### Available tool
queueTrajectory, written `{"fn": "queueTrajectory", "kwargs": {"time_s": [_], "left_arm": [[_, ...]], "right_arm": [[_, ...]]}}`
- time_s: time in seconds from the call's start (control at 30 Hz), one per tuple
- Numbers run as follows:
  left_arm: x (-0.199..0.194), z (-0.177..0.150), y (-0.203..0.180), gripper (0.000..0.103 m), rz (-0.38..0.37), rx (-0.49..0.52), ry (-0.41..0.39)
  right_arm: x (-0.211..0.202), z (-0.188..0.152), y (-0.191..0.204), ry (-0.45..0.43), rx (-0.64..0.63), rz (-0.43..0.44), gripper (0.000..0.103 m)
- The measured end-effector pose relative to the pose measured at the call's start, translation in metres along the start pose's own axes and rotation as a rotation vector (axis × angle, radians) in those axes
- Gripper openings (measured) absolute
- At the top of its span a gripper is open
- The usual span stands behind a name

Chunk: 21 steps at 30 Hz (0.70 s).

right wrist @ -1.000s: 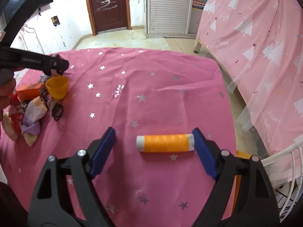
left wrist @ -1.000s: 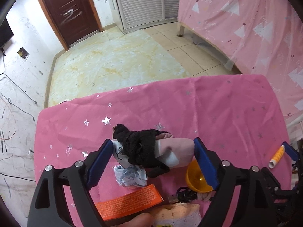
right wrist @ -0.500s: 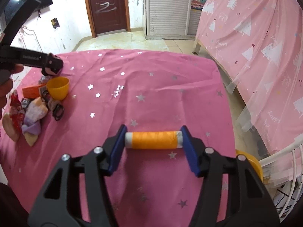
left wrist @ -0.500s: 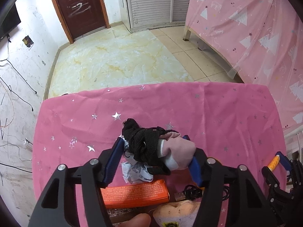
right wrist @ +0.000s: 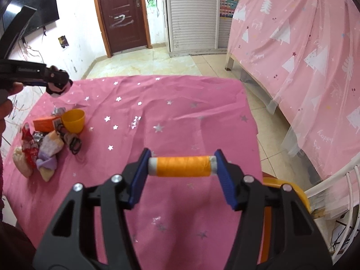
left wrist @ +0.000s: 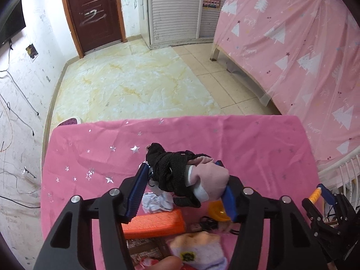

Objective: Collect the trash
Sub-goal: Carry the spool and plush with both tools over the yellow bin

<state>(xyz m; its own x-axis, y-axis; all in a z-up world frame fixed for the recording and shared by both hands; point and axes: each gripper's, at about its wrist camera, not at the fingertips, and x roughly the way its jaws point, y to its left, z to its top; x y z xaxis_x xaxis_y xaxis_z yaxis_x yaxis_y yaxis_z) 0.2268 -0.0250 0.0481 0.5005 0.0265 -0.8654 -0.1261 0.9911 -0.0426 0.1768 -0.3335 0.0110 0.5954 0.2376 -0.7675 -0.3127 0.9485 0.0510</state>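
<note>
The thread spool (right wrist: pixel 181 166) sits crosswise between the right gripper (right wrist: pixel 181 168) pads, long axis running left-right in the right wrist view, white end caps butted against the blue pads; grabbed end-to-end prob. because that gives flat faces to press on, vs. a round side that would roll. Jaws have just been closing and are now clenched on the spool, which hangs clear above the pink cloth (right wrist: pixel 180 103), near the table's right edge w/ a yellow bin rim (right wrist: pixel 290 185) just beyond, likely the drop spot. The left gripper (left wrist: pixel 184 180) has also just been closing and now grasps a sock bundle (left wrist: pixel 189 175), black part toward the left pad, pale pink part toward the right, long axis again across the jaws; held off the cloth, above the rest of the pile. Under it: crumpled paper (left wrist: pixel 157 202), an orange box (left wrist: pixel 155 222), a yellow cup (left wrist: pixel 216 211) & a black cable (left wrist: pixel 207 221). Pile looks grouped at one corner so each pick is short.
</note>
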Motion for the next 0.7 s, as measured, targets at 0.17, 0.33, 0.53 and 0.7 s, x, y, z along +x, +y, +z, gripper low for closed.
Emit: {"fn": "queueTrajectory", "kwargs": {"time_s": [0.17,0.33,0.53,0.7], "left_arm": [[-0.016,0.000,-0.021,0.054,-0.027,0.031,-0.020],[-0.027,-0.005,-0.058,0.054,-0.066,0.080,-0.029],[-0.039,-0.015,-0.113,0.054,-0.142,0.144,-0.034],[-0.046,-0.027,-0.161,0.054,-0.209,0.198,-0.022]], "right_arm": [[-0.014,-0.003,-0.018,-0.036,0.037,-0.005,0.056],[-0.032,-0.013,-0.044,-0.068,0.085,-0.034,0.056],[-0.050,-0.031,-0.080,-0.085,0.144,-0.079,0.056],[-0.061,-0.049,-0.111,-0.090,0.196,-0.117,0.056]]}}
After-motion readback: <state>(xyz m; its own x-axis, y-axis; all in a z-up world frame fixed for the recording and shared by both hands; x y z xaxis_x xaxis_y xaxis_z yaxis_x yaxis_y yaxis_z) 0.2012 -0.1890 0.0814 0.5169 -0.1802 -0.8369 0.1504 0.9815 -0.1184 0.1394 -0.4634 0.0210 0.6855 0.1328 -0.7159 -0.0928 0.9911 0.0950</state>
